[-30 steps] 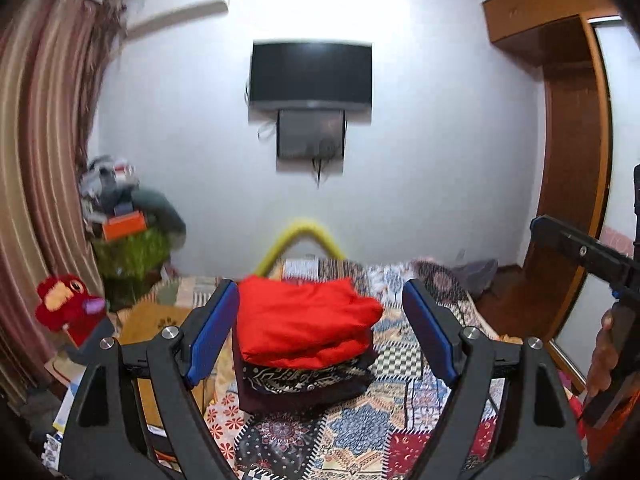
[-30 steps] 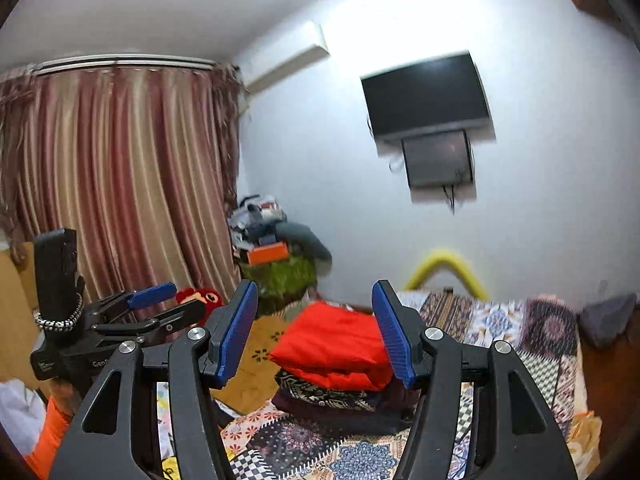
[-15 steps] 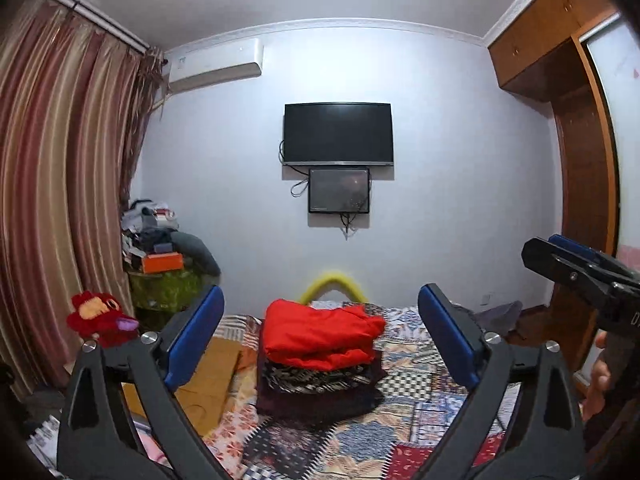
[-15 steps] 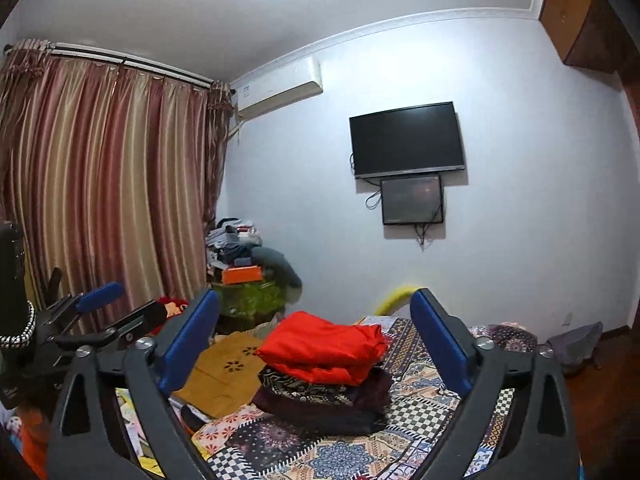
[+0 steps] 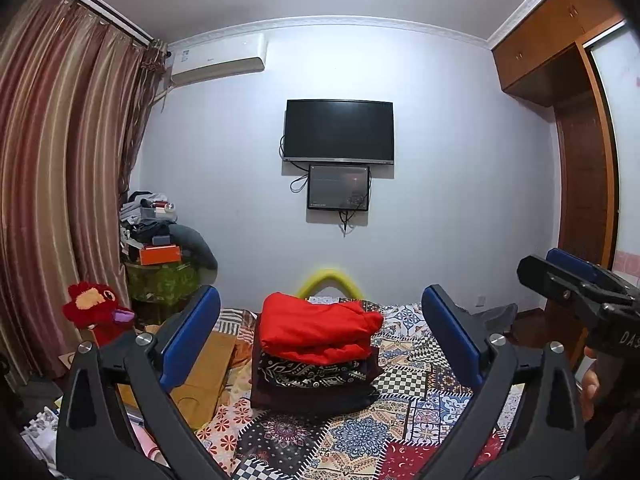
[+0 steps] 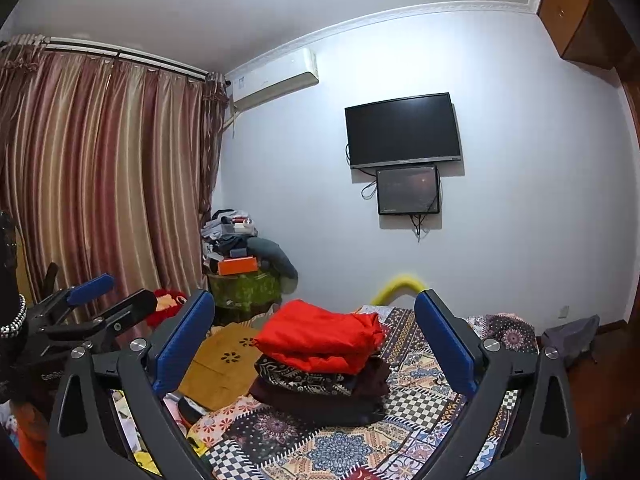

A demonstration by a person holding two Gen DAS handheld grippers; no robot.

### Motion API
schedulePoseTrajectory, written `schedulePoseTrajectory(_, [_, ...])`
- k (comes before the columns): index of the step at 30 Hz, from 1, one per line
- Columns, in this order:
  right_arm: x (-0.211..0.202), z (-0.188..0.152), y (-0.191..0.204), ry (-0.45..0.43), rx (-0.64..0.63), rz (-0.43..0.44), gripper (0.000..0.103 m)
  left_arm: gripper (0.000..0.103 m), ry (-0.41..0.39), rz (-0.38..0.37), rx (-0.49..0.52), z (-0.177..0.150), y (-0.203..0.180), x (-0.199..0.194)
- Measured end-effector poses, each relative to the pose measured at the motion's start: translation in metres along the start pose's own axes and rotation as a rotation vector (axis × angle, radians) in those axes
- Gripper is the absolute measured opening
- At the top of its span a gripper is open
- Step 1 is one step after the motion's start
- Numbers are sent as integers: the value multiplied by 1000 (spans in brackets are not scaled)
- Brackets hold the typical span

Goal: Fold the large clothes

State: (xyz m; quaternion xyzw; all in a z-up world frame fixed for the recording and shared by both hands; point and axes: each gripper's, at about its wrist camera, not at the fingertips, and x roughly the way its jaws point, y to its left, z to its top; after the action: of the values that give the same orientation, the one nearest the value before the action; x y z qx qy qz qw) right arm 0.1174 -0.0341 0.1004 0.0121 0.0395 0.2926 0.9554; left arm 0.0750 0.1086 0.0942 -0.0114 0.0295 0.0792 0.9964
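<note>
Gaping wide with nothing between its blue-padded black fingers, the left gripper [image 5: 320,344] hangs above the near end of the bed, and the right gripper [image 6: 314,348] is spread just as wide and equally bare. Framed between both pairs of fingers sits the stack of folded clothes [image 5: 316,364]: a bright red garment [image 5: 318,330] on top, a black-and-white patterned piece [image 5: 312,372] under it, and dark maroon layers at the bottom whose number is hard to make out. The stack rests on a patchwork quilt of checks and floral squares [image 5: 404,412], well clear of either gripper. Each gripper's handle end is cut off by the lower frame edge. A yellow curved foam tube [image 5: 328,278] rises behind the stack, its ends hidden. Beside the bed lie a tan cardboard sheet [image 6: 224,364] and a red plush toy [image 5: 94,314]. A black wall-mounted television [image 5: 339,130] hangs on the white far wall, striped brownish curtains [image 5: 60,184] to its left.
</note>
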Motion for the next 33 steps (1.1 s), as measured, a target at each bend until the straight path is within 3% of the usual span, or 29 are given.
schedulePoseTrajectory(33, [-2,0,-5,55,5,-13,101,103,38,32,-13,-12,6,15])
